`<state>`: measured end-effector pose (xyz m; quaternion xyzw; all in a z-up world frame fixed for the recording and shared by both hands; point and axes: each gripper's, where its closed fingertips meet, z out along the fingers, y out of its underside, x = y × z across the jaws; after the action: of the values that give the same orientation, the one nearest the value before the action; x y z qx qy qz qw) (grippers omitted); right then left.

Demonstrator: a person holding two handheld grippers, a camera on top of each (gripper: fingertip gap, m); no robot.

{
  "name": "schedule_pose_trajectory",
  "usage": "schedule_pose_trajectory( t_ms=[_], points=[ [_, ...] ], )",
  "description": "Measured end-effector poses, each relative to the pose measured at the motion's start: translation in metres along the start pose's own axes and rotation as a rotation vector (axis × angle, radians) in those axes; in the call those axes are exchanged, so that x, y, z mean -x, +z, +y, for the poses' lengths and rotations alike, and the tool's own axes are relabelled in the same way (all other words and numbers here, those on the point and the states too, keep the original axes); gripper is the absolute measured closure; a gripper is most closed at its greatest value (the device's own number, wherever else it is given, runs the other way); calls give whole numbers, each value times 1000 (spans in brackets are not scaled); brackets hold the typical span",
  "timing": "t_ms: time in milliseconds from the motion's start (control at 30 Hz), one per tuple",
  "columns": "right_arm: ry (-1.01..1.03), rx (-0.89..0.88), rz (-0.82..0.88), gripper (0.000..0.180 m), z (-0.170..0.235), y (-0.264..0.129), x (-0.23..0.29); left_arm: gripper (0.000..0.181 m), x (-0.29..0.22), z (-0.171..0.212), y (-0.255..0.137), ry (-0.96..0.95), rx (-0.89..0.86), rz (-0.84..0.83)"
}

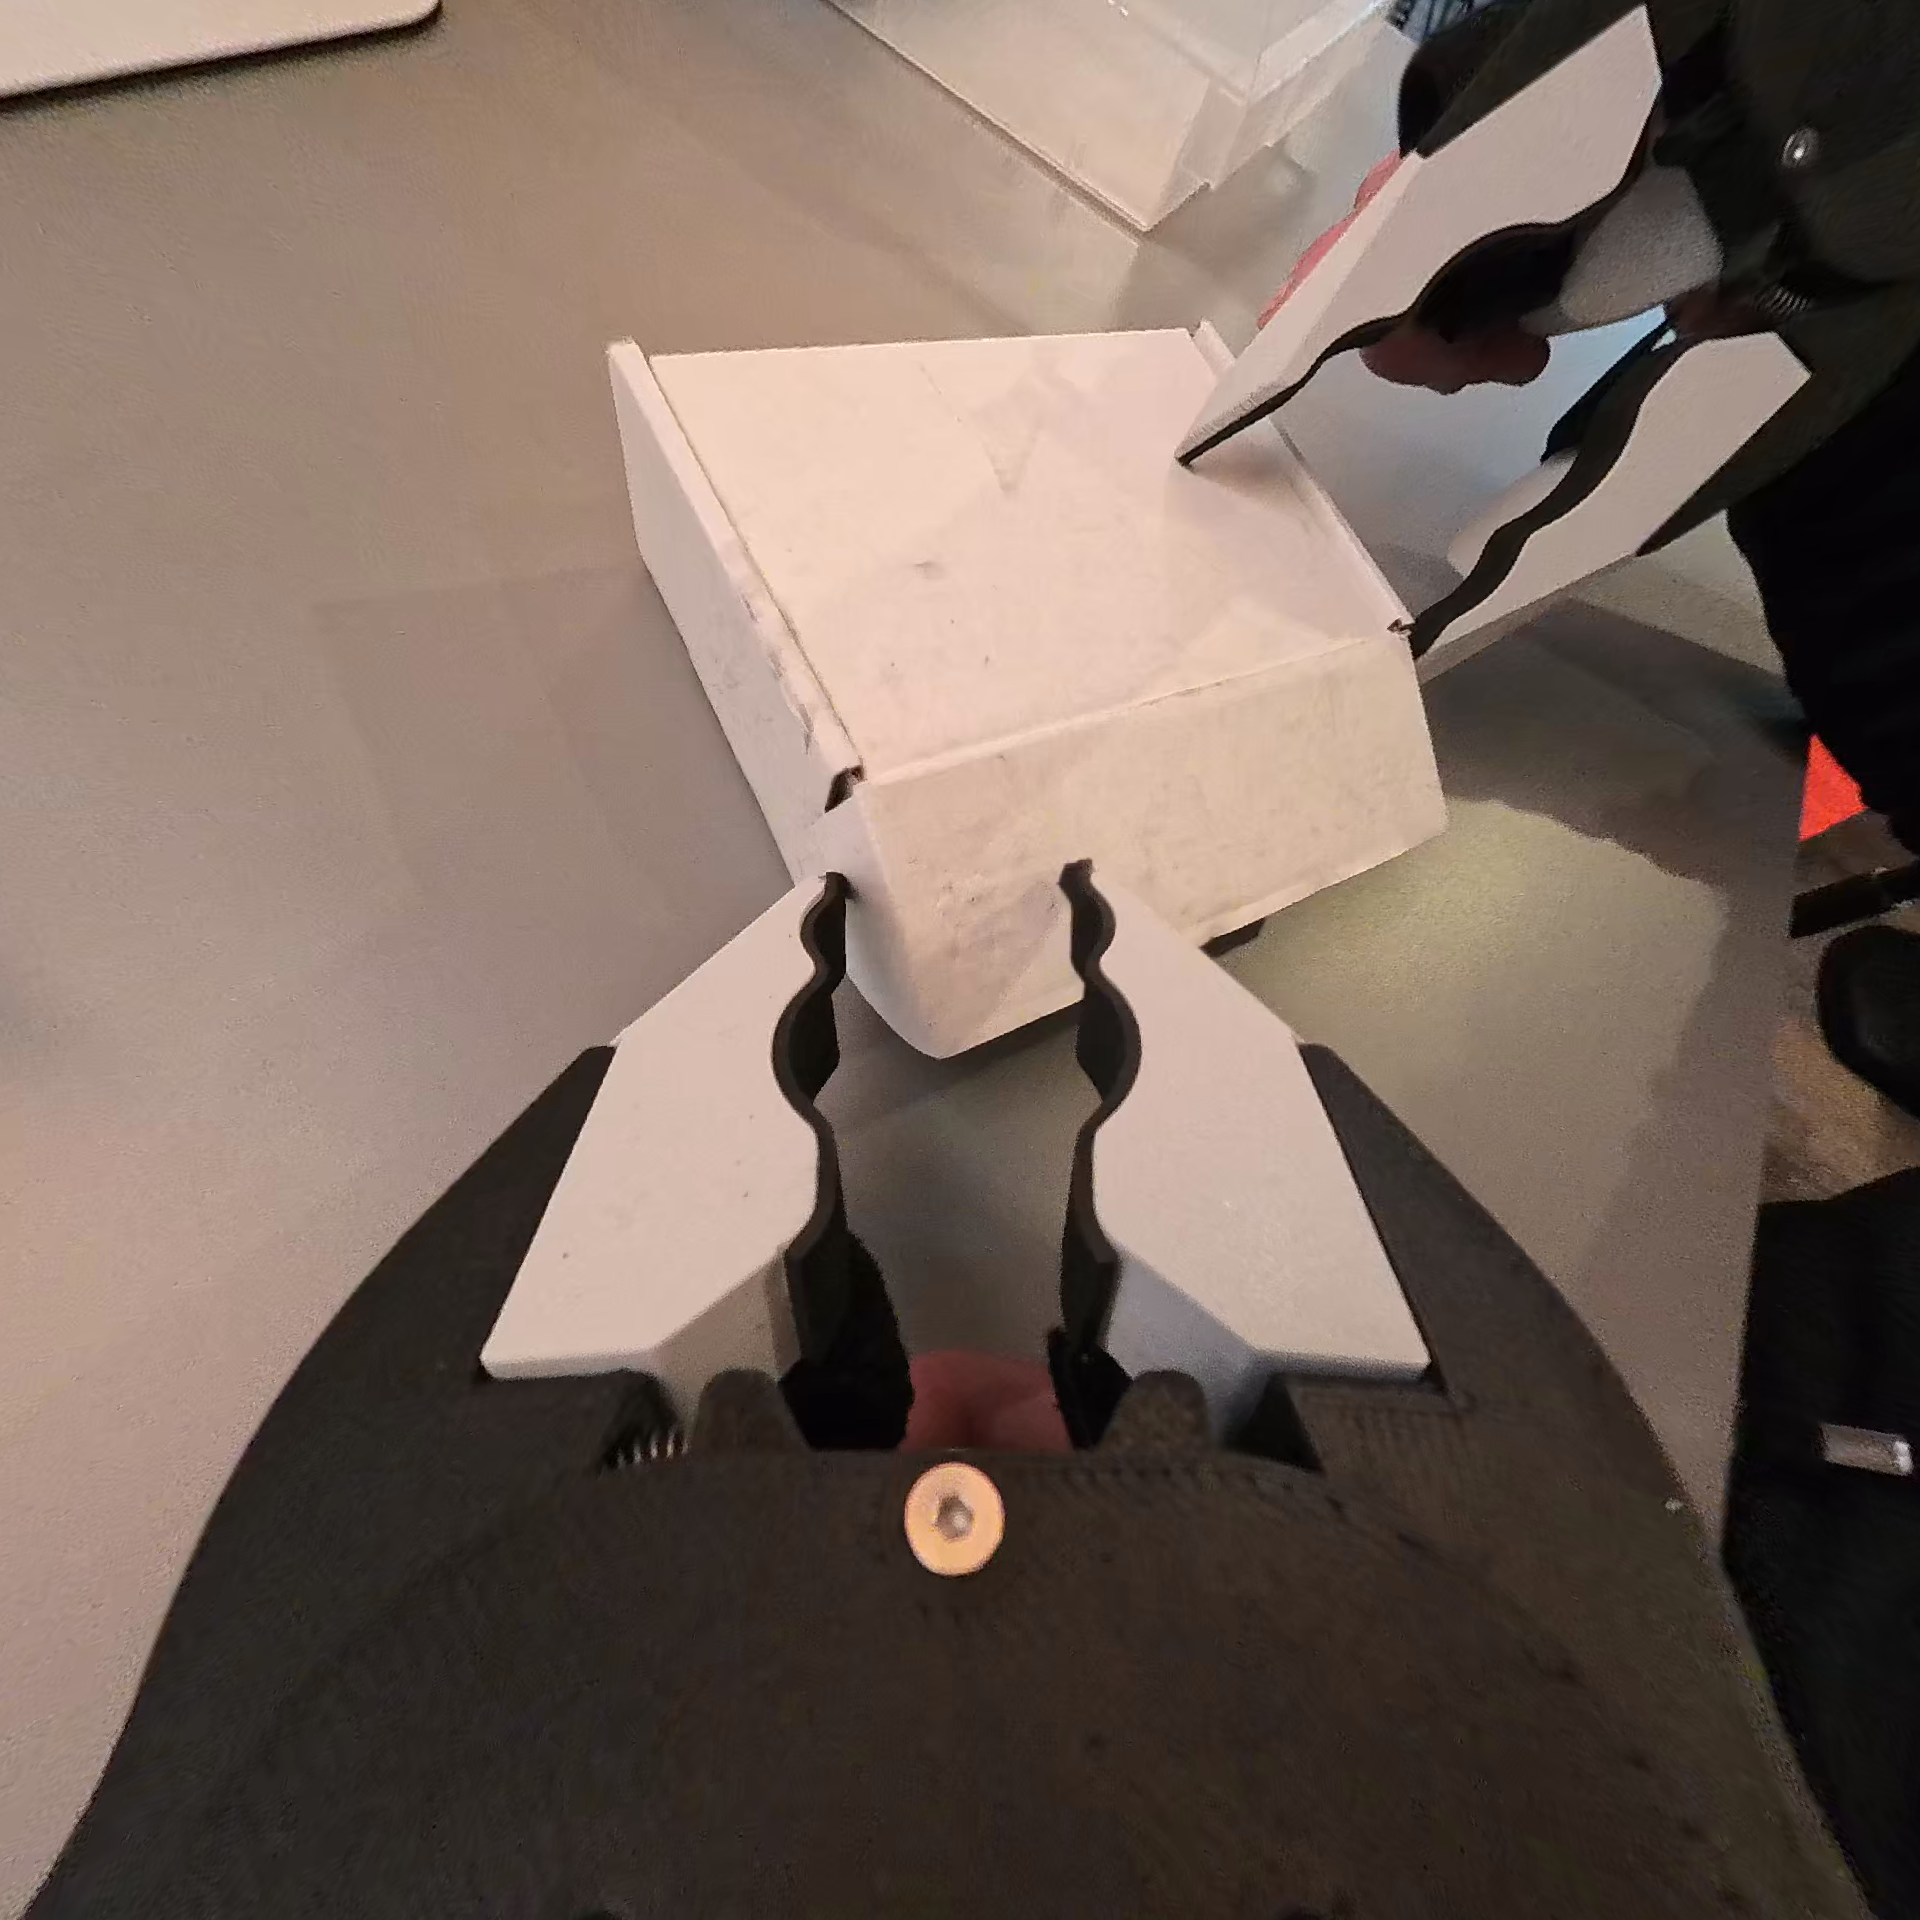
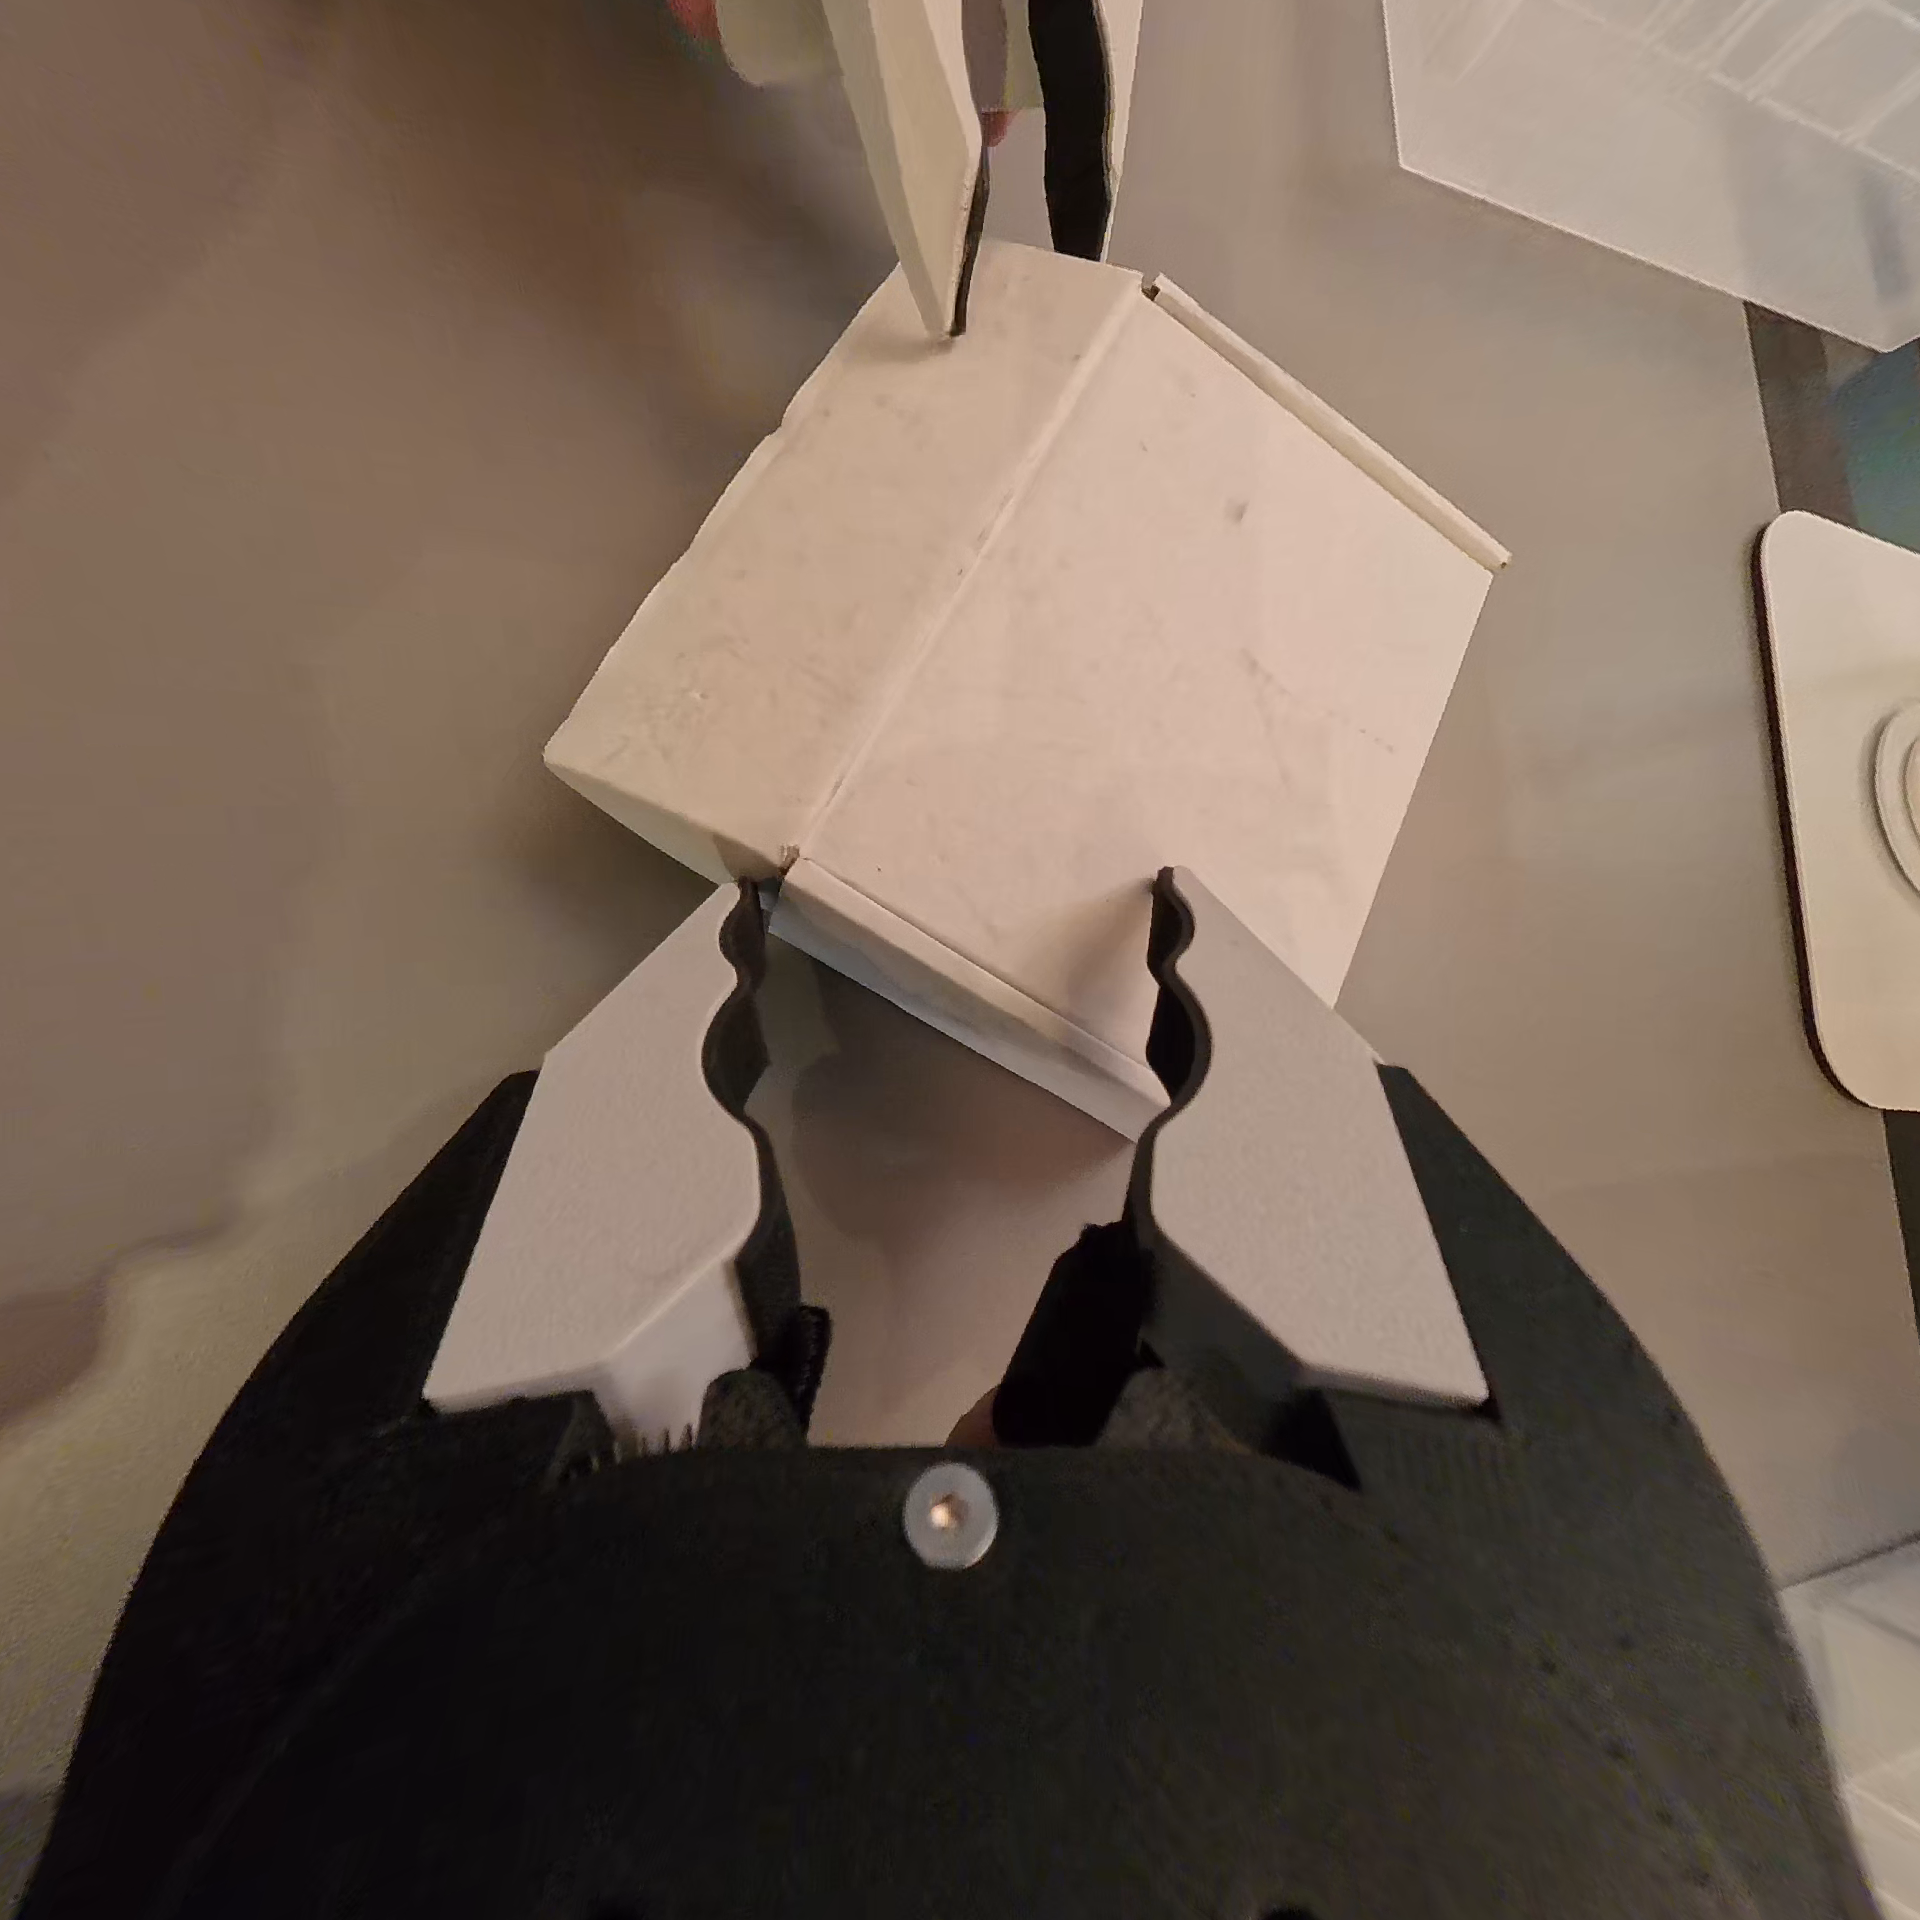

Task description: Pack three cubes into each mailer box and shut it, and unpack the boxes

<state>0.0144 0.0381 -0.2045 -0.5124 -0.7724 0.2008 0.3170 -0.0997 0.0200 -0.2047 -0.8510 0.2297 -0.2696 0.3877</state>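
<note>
A white mailer box (image 1: 997, 582) lies shut on the grey table; it also shows in the right wrist view (image 2: 1039, 644). My left gripper (image 1: 954, 883) is open, and the box's near corner sits between its fingertips. It shows at the top of the right wrist view (image 2: 1013, 291). My right gripper (image 2: 954, 883) is open and straddles the box's side edge. In the left wrist view it (image 1: 1304, 551) has one fingertip on the lid and the other beside the box's corner. No cubes are in view.
A clear plastic container (image 1: 1143, 104) stands behind the box; it also shows at the top right of the right wrist view (image 2: 1662, 156). A flat white pad (image 2: 1849, 810) lies beyond the box. The table's edge and a person's dark clothing (image 1: 1849, 520) are at the right.
</note>
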Motion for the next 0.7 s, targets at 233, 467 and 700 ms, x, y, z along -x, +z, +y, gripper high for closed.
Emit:
schedule_pose_trajectory(
  t_ms=[233, 467, 700],
  points=[
    [5, 11, -12, 105, 0, 0, 1, 132, -8, -1, -5, -100, 66, 75],
    [15, 18, -20, 103, 0, 0, 2, 129, -12, -1, -7, -93, 87, 88],
    [30, 8, -13, 103, -2, 1, 2, 135, -10, -1, -6, -98, 84, 101]
  ],
)
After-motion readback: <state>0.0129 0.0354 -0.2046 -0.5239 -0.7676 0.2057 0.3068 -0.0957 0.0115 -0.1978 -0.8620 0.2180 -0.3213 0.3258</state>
